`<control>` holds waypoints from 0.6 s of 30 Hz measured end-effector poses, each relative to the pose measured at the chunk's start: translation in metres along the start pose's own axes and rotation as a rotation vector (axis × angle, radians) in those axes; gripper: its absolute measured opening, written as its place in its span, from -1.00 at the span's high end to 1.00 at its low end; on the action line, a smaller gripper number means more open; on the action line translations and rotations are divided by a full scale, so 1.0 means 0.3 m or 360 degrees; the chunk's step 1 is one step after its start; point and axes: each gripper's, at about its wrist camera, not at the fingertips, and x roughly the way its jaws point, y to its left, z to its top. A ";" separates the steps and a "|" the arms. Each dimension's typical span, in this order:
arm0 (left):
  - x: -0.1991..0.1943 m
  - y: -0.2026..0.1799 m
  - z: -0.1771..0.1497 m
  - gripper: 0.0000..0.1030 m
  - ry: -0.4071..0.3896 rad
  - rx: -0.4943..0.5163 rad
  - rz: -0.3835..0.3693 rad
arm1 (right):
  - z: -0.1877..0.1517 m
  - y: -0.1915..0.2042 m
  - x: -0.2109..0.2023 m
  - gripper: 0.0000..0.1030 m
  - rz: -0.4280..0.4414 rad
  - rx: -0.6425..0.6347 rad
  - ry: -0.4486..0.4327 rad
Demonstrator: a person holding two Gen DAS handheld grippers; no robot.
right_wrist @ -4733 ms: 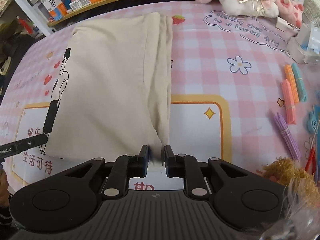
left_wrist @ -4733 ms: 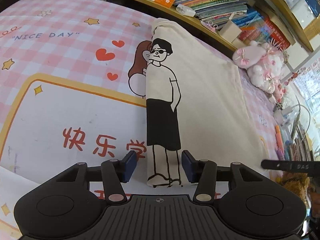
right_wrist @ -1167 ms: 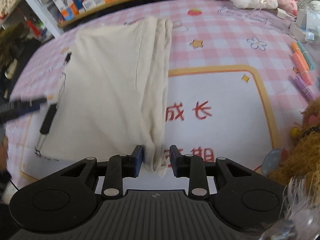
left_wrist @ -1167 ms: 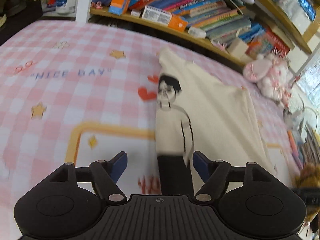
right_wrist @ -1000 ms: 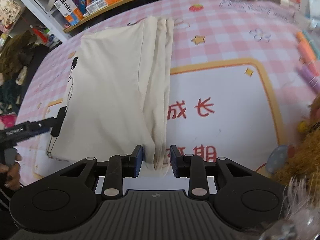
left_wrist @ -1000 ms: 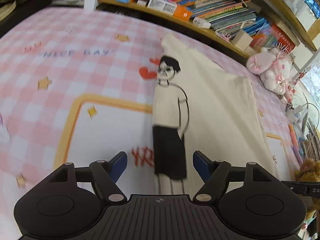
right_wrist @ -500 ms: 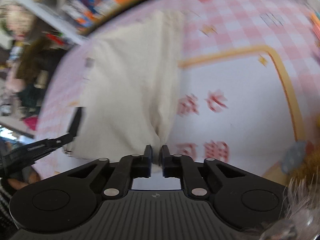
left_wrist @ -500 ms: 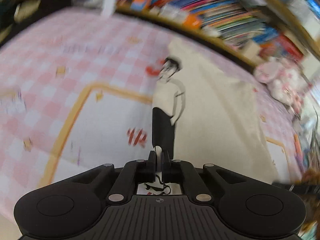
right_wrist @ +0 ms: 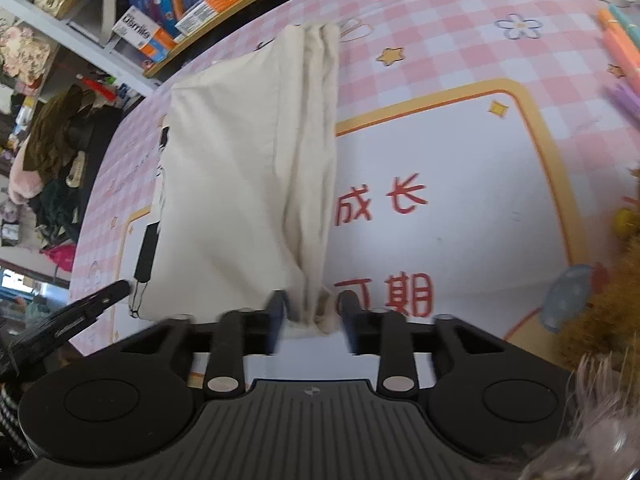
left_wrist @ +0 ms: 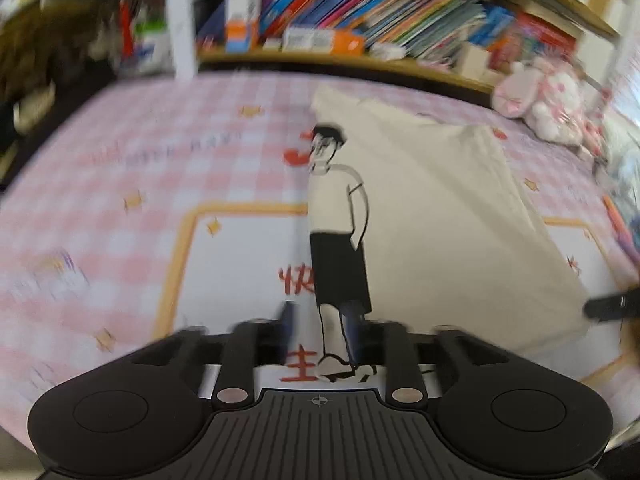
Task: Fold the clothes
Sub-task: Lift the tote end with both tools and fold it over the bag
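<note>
A cream T-shirt (left_wrist: 440, 220) with a printed cartoon figure lies folded lengthwise on the pink checked mat (left_wrist: 160, 160). My left gripper (left_wrist: 319, 320) is at the shirt's near left corner. Its jaws are opening, with the printed hem edge between them and the pads off the cloth. In the right wrist view the shirt (right_wrist: 232, 184) shows its bunched folded right edge. My right gripper (right_wrist: 311, 308) straddles that edge at the near hem, jaws opening, cloth loose between the fingers. The left gripper's tip (right_wrist: 80, 312) shows at the shirt's other corner.
A shelf of books (left_wrist: 360, 12) runs along the mat's far side. Pink plush toys (left_wrist: 548, 104) sit at the far right. Coloured markers (right_wrist: 620, 64) and a brown furry toy (right_wrist: 608, 300) lie to the right of the mat (right_wrist: 440, 160).
Half a second ago both grippers were shut on the shirt's near hem corners; now both sets of jaws stand apart again. The left view has shifted and tilted up towards the shelf.
</note>
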 end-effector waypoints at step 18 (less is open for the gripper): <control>-0.006 -0.286 -0.124 -0.70 -0.0162 0.1137 -0.0247 | 0.023 0.044 0.030 0.79 0.0034 0.0186 0.0027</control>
